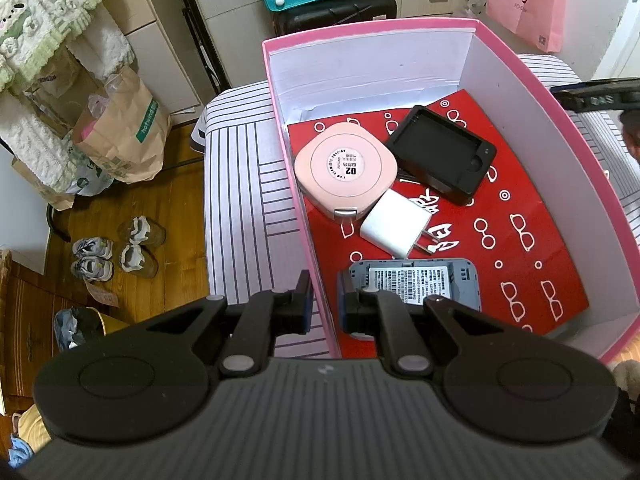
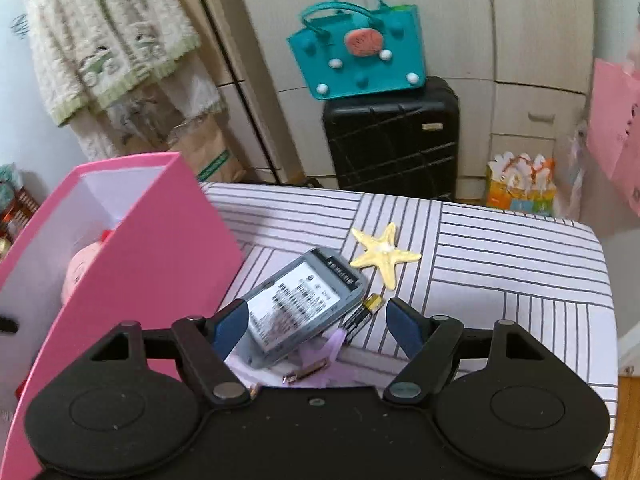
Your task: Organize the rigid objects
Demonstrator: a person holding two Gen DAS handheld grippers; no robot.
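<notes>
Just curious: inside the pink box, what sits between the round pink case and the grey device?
A white plug adapter, shown in the left wrist view.

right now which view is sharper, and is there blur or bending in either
Left wrist view is sharper: the round label on the pink case and the print on the grey device show crisply. Right wrist view is smeared by motion: the label on the grey device and the hanging blanket are blurred. Both fisheye views bend straight lines, such as the pink box rim.

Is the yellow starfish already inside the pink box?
No. In the right wrist view the yellow starfish lies on the striped cloth, outside the pink box.
</notes>
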